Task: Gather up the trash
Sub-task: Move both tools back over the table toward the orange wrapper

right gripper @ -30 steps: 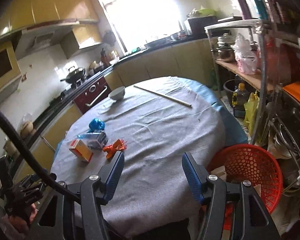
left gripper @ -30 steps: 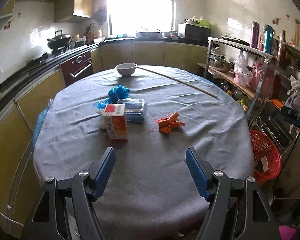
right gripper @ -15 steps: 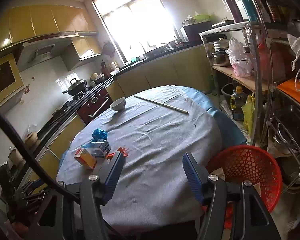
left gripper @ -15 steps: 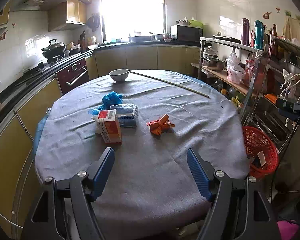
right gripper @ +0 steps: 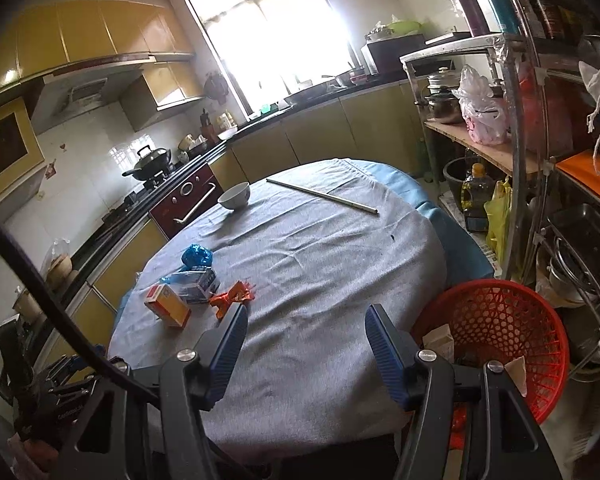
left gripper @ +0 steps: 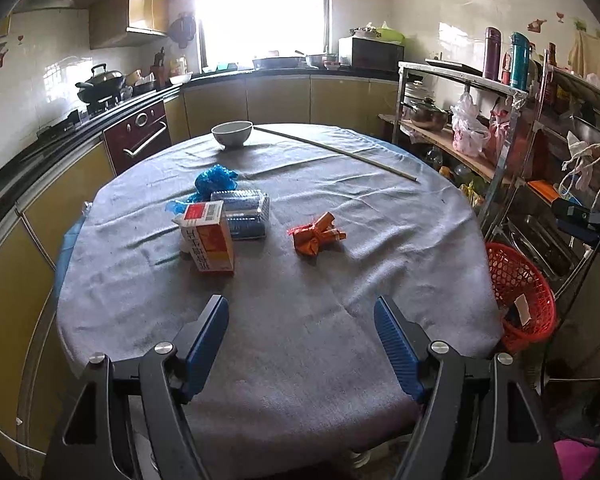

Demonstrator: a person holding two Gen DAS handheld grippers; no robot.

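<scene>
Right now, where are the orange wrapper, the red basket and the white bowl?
orange wrapper [left gripper: 317,233], left wrist view, crumpled middle.
red basket [right gripper: 500,320], right wrist view, inner mesh wall.
white bowl [left gripper: 232,134], left wrist view, outer side.

the left wrist view looks from the near edge of the round surface [left gripper: 300,344] straight across it toward the bright window, low and level. the right wrist view sits further to the right and seemingly higher, angled left across the same surface [right gripper: 312,288], with the red basket [right gripper: 512,336] close beside it. both share the white bowl [left gripper: 232,133], the long stick [left gripper: 340,153] and the orange wrapper [left gripper: 316,234].
</scene>
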